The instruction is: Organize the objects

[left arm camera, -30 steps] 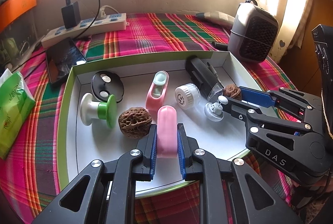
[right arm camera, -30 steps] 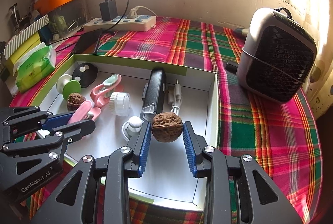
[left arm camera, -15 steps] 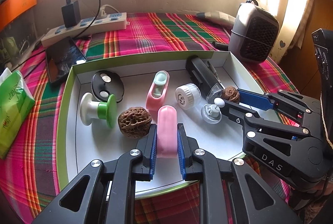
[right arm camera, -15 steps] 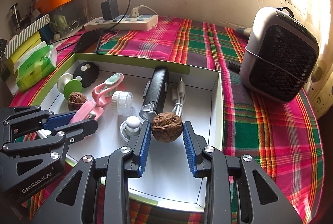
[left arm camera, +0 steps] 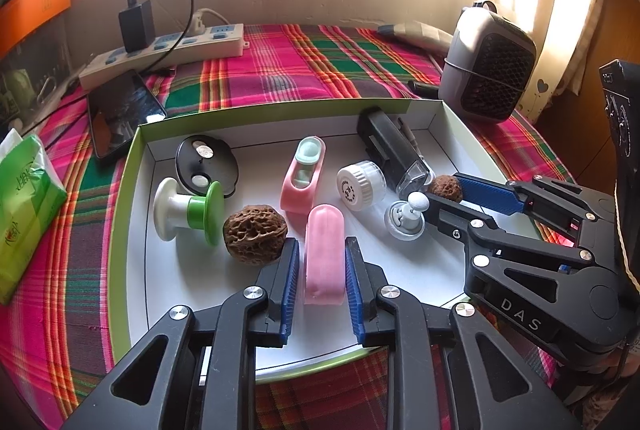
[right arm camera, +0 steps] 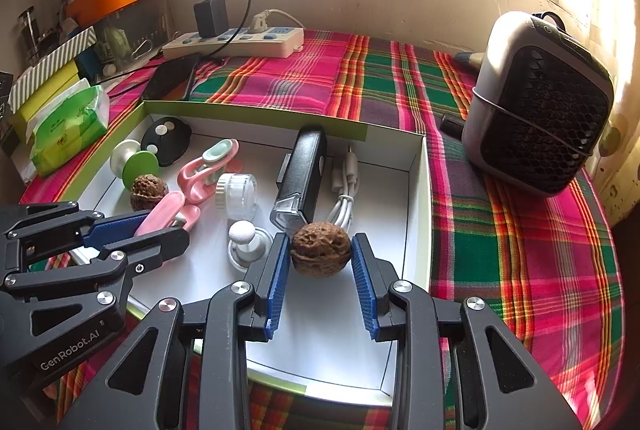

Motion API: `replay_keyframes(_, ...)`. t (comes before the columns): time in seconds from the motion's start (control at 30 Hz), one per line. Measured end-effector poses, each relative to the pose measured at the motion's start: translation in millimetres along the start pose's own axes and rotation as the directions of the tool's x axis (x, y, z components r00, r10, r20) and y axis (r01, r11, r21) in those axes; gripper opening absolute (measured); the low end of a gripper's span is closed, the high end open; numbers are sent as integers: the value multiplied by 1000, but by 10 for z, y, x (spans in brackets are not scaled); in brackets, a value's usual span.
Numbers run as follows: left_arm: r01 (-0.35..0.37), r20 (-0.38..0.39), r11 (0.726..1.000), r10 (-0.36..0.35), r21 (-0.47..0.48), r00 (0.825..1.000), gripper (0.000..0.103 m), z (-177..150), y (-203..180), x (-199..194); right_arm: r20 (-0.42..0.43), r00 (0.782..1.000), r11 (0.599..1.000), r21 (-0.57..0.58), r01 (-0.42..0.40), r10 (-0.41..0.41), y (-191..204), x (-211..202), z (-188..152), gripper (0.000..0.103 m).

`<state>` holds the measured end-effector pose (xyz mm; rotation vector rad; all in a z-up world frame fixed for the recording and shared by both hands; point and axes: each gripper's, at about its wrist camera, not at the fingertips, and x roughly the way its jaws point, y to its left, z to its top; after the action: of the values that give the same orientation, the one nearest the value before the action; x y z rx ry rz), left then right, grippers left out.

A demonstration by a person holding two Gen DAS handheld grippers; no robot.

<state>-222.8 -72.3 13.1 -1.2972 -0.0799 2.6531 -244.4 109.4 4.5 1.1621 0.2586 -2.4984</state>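
1. While the left gripper (left arm camera: 322, 262) hangs over the white tray (left arm camera: 136, 230), its jaws have just been opening; the pink case (left arm camera: 324, 254) lies between the pads, gaps showing on both sides
2. Right gripper (right arm camera: 321, 262) pinches a walnut (right arm camera: 320, 248) at its fingertips, above the tray floor
3. Second walnut (left arm camera: 254, 232) rests just left of the left finger

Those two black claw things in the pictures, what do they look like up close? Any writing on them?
Both are matte black plastic tools with angular, cut-out linkage arms joined by round silver bolts. Each ends in two straight fingers faced with ribbed blue pads. The left gripper carries white lettering "GenRobot.AI" on its side; the right gripper shows "DAS". No cables, hands or sleeves are visible.
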Motion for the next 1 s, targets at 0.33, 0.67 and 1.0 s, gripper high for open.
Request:
replay_keyframes(0.33, -13, 5, 1000, 13, 0, 1000, 27, 4, -3, -25, 12, 1000, 1000, 15, 11, -11, -9, -29, -6, 33)
replay_keyframes(0.67, -38, 29, 999, 38, -10, 999, 29, -43, -26, -160, 33, 999, 999, 46, 16, -17, -26, -136, -48, 41)
replay_keyframes(1.0, -71, 71, 997, 71, -7, 995, 29, -145, -93, -379, 66, 998, 995, 99, -4, -3, -27, -342, -141, 41)
